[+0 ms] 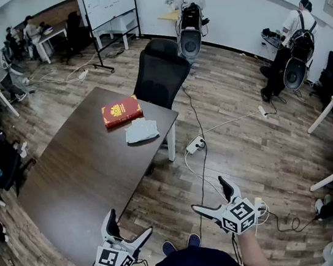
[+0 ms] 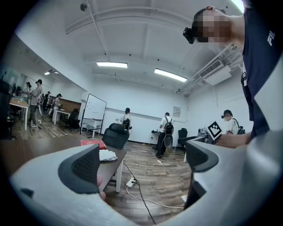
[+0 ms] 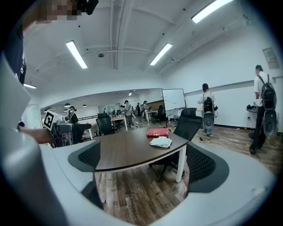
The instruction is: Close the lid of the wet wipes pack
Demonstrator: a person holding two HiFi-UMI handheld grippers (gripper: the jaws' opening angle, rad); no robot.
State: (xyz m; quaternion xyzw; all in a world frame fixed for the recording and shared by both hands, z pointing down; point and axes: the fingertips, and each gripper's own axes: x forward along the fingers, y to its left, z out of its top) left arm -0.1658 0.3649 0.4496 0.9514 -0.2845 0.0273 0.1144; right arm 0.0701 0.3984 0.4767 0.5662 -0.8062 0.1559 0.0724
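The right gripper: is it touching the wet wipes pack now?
Apart. The head view shows the right gripper above the floor, far from the wet wipes pack on the table; its fingers are open and empty.

The wet wipes pack is a soft, pale, whitish pack. It lies flat on the dark brown table, at the far end. It sits just in front of the red book, very close to it, and near the table edge by the black chair. Its top looks bumpy and a bit crumpled. Nothing is touching it. It is far away and small, so it is too hard to see if its lid is open or shut
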